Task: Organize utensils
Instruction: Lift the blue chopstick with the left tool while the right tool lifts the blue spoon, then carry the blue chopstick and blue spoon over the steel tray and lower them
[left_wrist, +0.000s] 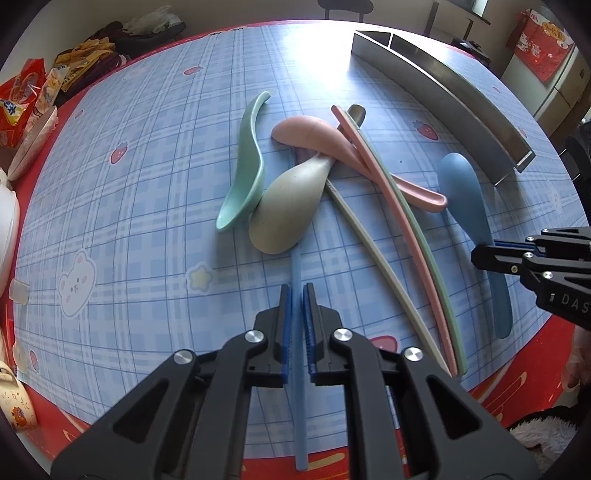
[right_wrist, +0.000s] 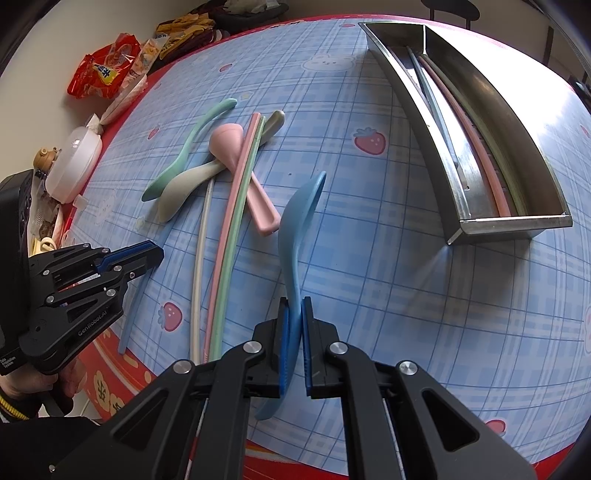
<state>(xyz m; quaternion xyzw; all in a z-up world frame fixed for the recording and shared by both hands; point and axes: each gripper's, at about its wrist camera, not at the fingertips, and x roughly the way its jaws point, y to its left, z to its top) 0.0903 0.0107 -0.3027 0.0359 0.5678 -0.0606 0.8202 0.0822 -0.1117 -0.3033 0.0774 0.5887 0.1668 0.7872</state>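
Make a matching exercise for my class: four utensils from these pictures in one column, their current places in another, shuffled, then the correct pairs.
Utensils:
1. blue spoon
2. blue chopstick
3. pink spoon
4. beige spoon

Places:
A. clamped in the left gripper
B. lying on the tablecloth, under the pink and green chopsticks
C. clamped in the right gripper
D. beside the green spoon, touching it

Pairs: 1-C, 2-A, 3-B, 4-D

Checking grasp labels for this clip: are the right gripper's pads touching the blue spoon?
Touching. The right wrist view shows the right gripper closed on the blue spoon, with both blue pads pressed against its handle and no gap.
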